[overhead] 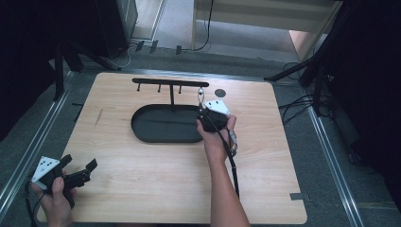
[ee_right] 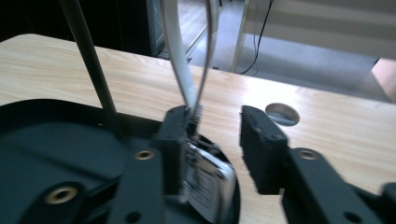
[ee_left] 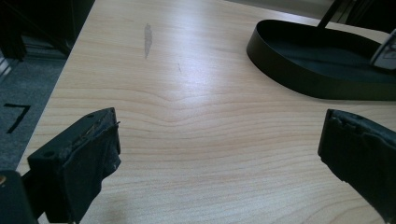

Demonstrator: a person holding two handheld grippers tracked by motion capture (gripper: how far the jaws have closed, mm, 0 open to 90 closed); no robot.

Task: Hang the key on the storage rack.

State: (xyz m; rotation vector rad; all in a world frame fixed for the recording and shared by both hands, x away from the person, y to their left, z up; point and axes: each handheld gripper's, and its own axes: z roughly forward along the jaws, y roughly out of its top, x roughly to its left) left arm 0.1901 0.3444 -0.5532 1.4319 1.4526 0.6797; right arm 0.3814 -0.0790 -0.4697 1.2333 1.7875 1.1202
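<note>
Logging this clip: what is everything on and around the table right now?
Table: one, light wood, centre of the high view.
Tray: one, black, oval, mid-table.
Stand: one, black, T-shaped with hooks, rising from the tray's far side.
Watch: one, silver with a white strap, hanging at the stand's right end.
Round insert: one, grey, in the tabletop beyond the tray.
Left claw: black, open, near-left corner, in the left hand.
Right claw: black, jaws apart around the watch, in the right hand.
</note>
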